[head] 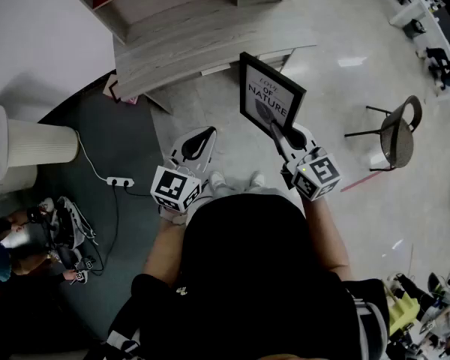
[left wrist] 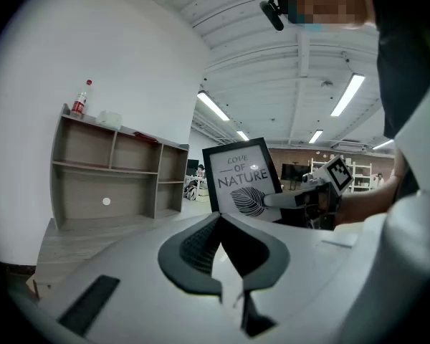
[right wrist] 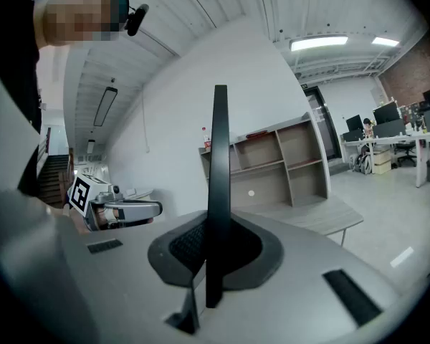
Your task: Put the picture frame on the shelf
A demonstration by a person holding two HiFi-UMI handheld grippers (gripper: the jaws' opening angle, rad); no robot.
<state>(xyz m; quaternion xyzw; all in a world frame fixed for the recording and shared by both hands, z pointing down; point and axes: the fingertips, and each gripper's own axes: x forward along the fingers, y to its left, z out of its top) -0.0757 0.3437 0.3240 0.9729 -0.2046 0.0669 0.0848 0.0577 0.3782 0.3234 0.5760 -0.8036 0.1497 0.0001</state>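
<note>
While the frame [head: 270, 96] is not yet on the shelf [head: 187, 21], the head view shows it upright in the air, pinched near its lower corner by the right gripper [head: 277, 132]. The left gripper [head: 197, 144] is apart from it.

Left gripper view: jaws together, nothing between.

Right gripper view: jaws clamp the frame edge-on, with the shelf ahead.

Carrying and placing remain, I judge.
</note>
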